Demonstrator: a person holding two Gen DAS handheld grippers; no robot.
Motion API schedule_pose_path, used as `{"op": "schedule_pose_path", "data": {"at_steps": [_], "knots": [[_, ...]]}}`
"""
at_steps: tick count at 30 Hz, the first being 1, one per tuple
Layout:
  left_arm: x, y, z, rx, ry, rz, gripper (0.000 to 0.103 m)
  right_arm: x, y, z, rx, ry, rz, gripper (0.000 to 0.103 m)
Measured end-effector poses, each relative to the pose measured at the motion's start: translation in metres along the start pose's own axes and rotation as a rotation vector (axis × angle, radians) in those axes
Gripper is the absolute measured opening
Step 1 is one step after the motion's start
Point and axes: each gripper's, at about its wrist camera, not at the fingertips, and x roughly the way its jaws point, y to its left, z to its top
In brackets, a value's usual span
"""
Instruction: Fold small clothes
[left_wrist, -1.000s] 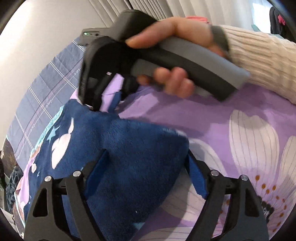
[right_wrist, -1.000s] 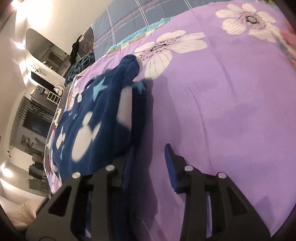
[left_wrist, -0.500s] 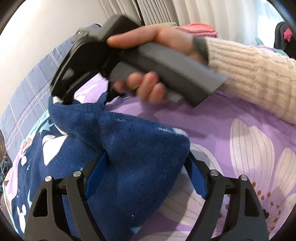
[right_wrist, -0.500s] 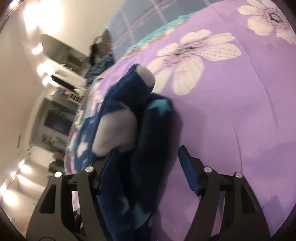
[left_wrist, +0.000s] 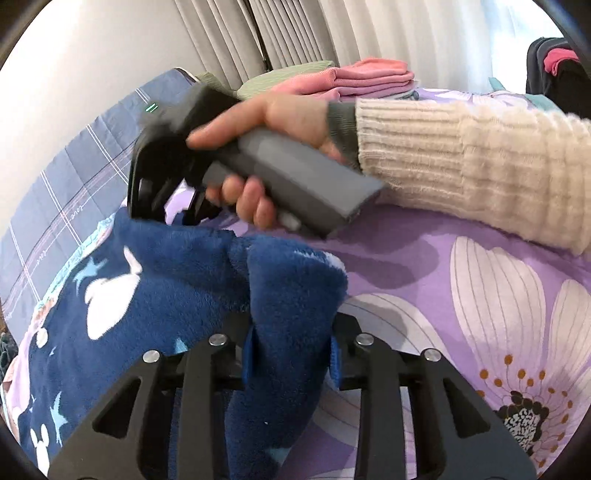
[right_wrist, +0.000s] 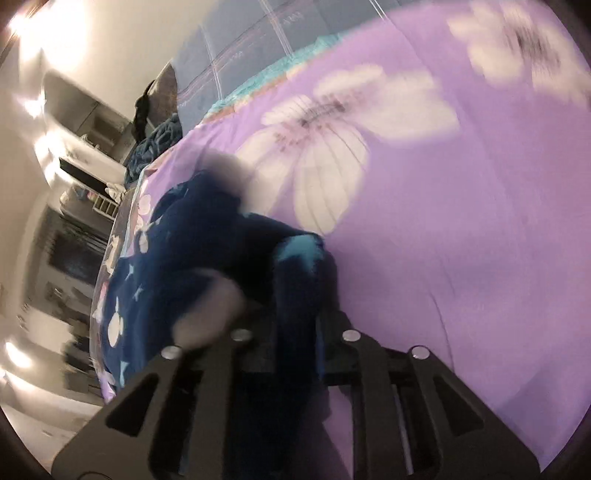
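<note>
Both tongs, left (left_wrist: 291, 360) and right (right_wrist: 295, 354), were wide open 1 second ago. Now each pinches an edge of the blue fleece (left_wrist: 147, 295) between its fingers, ready to lift and fold on the bed (left_wrist: 424, 251).

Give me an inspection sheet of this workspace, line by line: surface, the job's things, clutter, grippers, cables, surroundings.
Surface: purple bedspread printed with large white flowers; a blue checked quilt lies at its far edge.
Job's things: navy fleece garment with white and light-blue prints, bunched and partly lifted off the bedspread.
Clutter: folded stack of pink clothes at the back; dark bundle near the bed's edge.
Grippers: left gripper shut on a fold of the navy fleece garment; right gripper shut on another fold, its view blurred; right hand in a cream knit sleeve grips the handle.
Cables: nothing seen.
Surroundings: pale curtains behind the bed; lit room with dark furniture, blurred.
</note>
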Motion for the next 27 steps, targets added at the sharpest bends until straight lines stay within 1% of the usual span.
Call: {"op": "schedule_pose_path", "data": {"at_steps": [1,2,3,4,5,6,7,8,10,12,13,14,15,16,17,19,20,21,22,23,24,25,26,27], "knots": [[0.0,0.001,0.001,0.0,-0.003,-0.005,0.032,-0.006,-0.005,0.002,0.035,-0.01,0.043,0.03],[-0.001,0.004,-0.001,0.002,-0.004,-0.009,0.033,-0.015,-0.009,0.004,0.069,-0.033,0.072,0.037],[0.0,0.005,-0.001,0.003,-0.003,-0.011,0.034,-0.028,-0.012,0.006,0.088,-0.068,0.111,0.054],[-0.001,0.001,-0.001,0.005,-0.002,-0.013,0.035,-0.037,-0.013,0.009,0.098,-0.085,0.152,0.067],[-0.003,0.0,-0.001,0.006,-0.003,-0.013,0.037,-0.043,-0.016,0.011,0.107,-0.085,0.195,0.071],[-0.004,-0.002,-0.001,0.01,-0.003,-0.013,0.038,-0.047,-0.019,0.013,0.119,-0.062,0.249,0.077],[-0.004,-0.003,-0.002,0.013,-0.004,-0.015,0.039,-0.047,-0.021,0.014,0.123,-0.043,0.273,0.08],[-0.003,-0.002,-0.001,0.013,-0.004,-0.017,0.04,-0.045,-0.021,0.013,0.112,-0.016,0.276,0.082],[-0.003,0.001,0.0,0.008,-0.004,-0.024,0.04,-0.038,-0.013,0.011,0.064,0.024,0.229,0.086],[-0.001,0.007,0.003,0.0,-0.002,-0.036,0.04,-0.02,0.006,0.005,-0.012,0.077,0.156,0.087],[-0.001,0.009,0.005,-0.002,-0.002,-0.04,0.04,-0.011,0.016,0.004,-0.047,0.085,0.117,0.087],[0.001,0.008,0.006,-0.002,-0.002,-0.042,0.041,-0.005,0.025,0.003,-0.078,0.072,0.07,0.084],[0.003,0.003,0.011,0.001,-0.004,-0.04,0.043,0.0,0.04,0.005,-0.128,0.04,-0.017,0.051],[0.003,0.004,0.01,0.002,-0.007,-0.036,0.043,0.004,0.053,0.008,-0.166,0.033,-0.101,0.024],[0.002,0.004,0.01,0.004,-0.01,-0.033,0.045,0.002,0.06,0.007,-0.174,0.02,-0.132,0.023],[0.003,0.003,0.009,0.004,-0.014,-0.036,0.047,0.0,0.072,0.006,-0.223,-0.007,-0.157,0.021],[0.005,0.002,0.008,0.005,-0.012,-0.041,0.048,0.006,0.067,0.007,-0.236,0.006,-0.188,0.021],[0.007,0.0,0.006,0.011,-0.007,-0.046,0.051,0.013,0.052,0.007,-0.215,0.027,-0.199,0.022],[0.01,-0.002,0.005,0.022,-0.005,-0.049,0.053,0.018,0.033,0.007,-0.18,0.036,-0.179,0.027],[0.012,-0.004,0.004,0.036,-0.003,-0.047,0.055,0.021,0.011,0.007,-0.121,0.039,-0.096,0.029],[0.013,-0.006,0.004,0.045,0.001,-0.046,0.055,0.018,-0.002,0.008,-0.064,0.033,-0.023,0.029],[0.013,-0.007,0.004,0.052,0.0,-0.045,0.055,0.013,-0.007,0.008,-0.038,0.029,0.014,0.029],[0.012,-0.006,0.005,0.054,-0.002,-0.045,0.056,0.007,-0.008,0.009,-0.027,0.023,0.026,0.029],[0.011,-0.006,0.005,0.055,-0.005,-0.048,0.056,-0.002,-0.002,0.006,-0.039,0.009,-0.012,0.036]]}}
